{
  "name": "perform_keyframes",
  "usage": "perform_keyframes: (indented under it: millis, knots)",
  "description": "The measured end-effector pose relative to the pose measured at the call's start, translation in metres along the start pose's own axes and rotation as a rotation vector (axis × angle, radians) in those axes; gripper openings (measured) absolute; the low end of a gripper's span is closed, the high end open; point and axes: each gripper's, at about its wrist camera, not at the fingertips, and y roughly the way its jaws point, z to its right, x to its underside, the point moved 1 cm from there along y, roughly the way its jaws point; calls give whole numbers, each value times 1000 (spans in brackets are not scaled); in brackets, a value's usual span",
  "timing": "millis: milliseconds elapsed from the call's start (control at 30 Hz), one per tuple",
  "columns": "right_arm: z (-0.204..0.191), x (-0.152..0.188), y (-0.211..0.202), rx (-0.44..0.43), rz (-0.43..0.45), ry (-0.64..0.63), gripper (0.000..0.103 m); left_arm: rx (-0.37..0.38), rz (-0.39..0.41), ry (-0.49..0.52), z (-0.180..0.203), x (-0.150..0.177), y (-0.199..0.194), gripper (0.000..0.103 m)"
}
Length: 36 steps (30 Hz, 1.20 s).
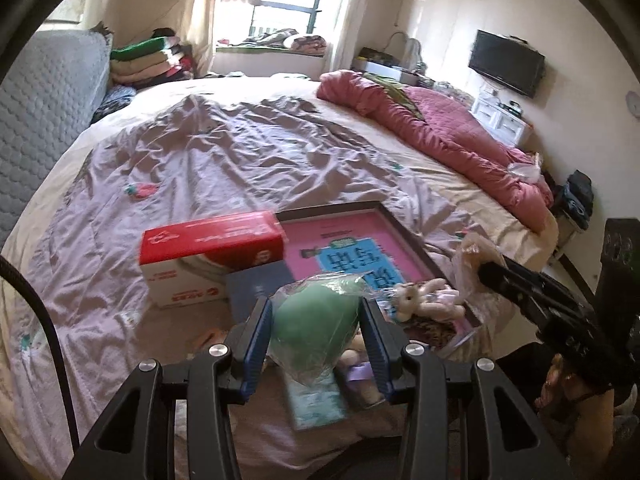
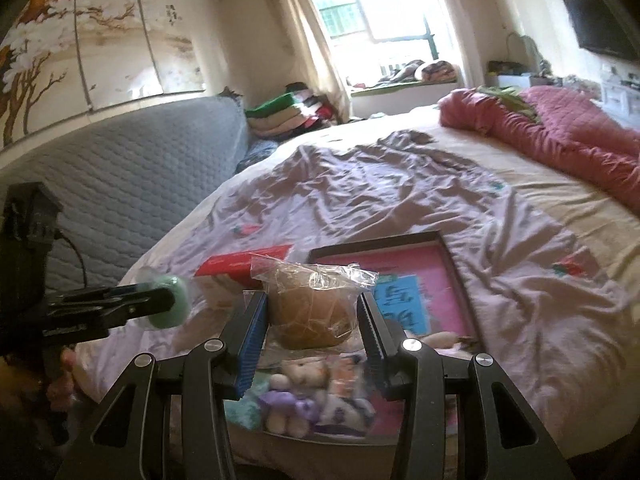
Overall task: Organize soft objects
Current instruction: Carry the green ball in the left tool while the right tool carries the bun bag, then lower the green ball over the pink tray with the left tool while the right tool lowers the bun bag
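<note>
My left gripper (image 1: 317,310) is shut on a green soft ball in clear plastic wrap (image 1: 316,332), held above the bed's near edge; it also shows in the right wrist view (image 2: 170,300). My right gripper (image 2: 311,307) is shut on a brown soft ball in a clear plastic bag (image 2: 314,312); in the left wrist view that bag (image 1: 474,252) sits at the right gripper's tip. A small cream plush rabbit (image 1: 424,296) lies on the pink framed board (image 1: 320,236). A purple-and-white plush toy (image 2: 296,400) lies below the right gripper.
A red and white box (image 1: 208,256) stands on the mauve bedsheet (image 1: 224,160) left of the board. A dark blue book (image 1: 256,284) and a teal booklet (image 1: 316,400) lie near. A red quilt (image 1: 448,136) is at the far right, a grey headboard (image 1: 40,112) at left.
</note>
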Motion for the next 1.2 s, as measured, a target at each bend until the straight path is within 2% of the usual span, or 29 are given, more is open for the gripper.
perform_keyframes:
  millis: [267,567,1200]
  knots:
    - [25,-4,-20,53,33,29,47,16,-22,65,36,1,11,45]
    - [29,-2,-28,73,39,20,47,27,-29,111,65,4,20,45]
    - [39,7,-26,98,26,28,47,7,-68,141,86,10,43,45]
